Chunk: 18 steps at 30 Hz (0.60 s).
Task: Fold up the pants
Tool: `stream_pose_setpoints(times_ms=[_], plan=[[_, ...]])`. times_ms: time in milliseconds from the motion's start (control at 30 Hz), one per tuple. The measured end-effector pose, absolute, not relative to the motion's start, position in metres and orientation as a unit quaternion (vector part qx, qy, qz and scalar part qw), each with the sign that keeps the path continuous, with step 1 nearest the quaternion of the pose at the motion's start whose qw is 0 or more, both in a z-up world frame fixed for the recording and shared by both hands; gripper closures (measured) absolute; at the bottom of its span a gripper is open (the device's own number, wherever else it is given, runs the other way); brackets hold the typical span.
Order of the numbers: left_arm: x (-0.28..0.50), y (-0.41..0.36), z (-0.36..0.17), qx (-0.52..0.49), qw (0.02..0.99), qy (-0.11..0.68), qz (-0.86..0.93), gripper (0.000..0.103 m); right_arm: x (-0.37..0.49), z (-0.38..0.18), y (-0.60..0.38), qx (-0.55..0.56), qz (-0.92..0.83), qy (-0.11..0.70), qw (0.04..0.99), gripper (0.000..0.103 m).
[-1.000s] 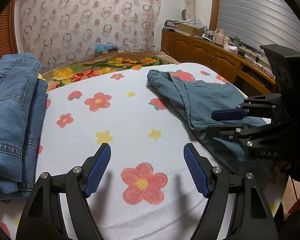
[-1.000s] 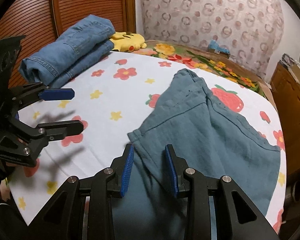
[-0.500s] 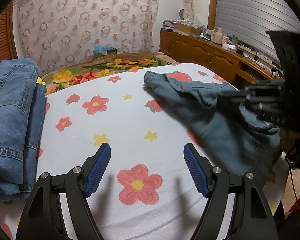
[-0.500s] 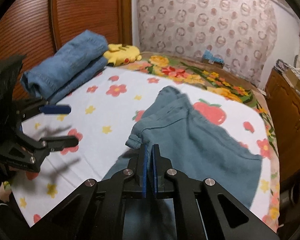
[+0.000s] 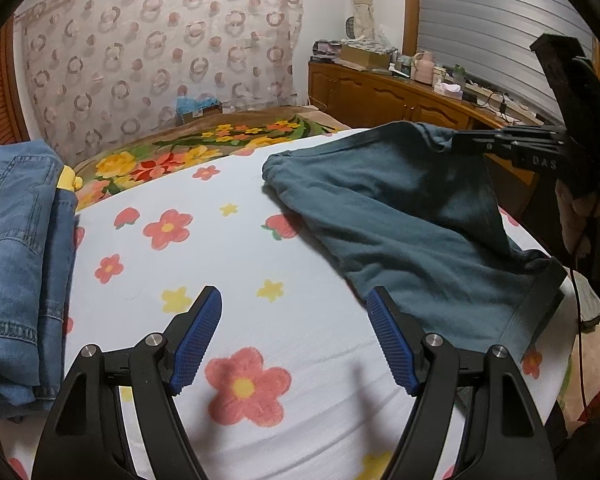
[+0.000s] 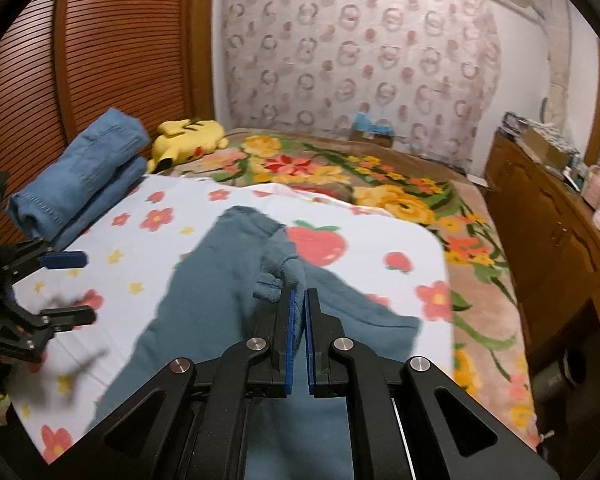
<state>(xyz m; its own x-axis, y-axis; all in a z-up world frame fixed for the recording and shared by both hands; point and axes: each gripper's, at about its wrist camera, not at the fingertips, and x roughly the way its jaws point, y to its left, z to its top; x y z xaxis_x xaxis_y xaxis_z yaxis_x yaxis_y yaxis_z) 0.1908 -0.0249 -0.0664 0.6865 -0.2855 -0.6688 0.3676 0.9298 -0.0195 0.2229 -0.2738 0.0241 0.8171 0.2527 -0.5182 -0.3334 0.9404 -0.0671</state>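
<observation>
Denim stack [image 5: 18,264] perhaps beside pants [image 5: 416,236]

Teal-blue pants [image 5: 416,236] lie crumpled on the right half of the flowered bed sheet [image 5: 204,264], one cuff lifted clear of it, waistband at the sheet's near edge.

Bare sheet [image 5: 300,280] beside folded jeans [image 5: 16,260]

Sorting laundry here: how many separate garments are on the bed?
2: teal pants spread on the flowered sheet's right side, one edge lifted by the right tool; folded denim at the left edge. More may hide within the denim stack.
</observation>
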Motion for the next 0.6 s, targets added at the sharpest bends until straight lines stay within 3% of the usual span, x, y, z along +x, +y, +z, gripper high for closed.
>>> stream_pose_setpoints(times_ms=[433,600], plan=[[0.189,-0.035,-0.068,0.067,0.913,0.36,-0.178,0.027,0.252,0.008,-0.293,-0.056,0.09,0.291,0.951,0.098],[0.188,-0.035,-0.068,0.068,0.913,0.361,-0.178,0.027,0.249,0.013,-0.29,-0.048,0.088,0.297,0.949,0.086]])
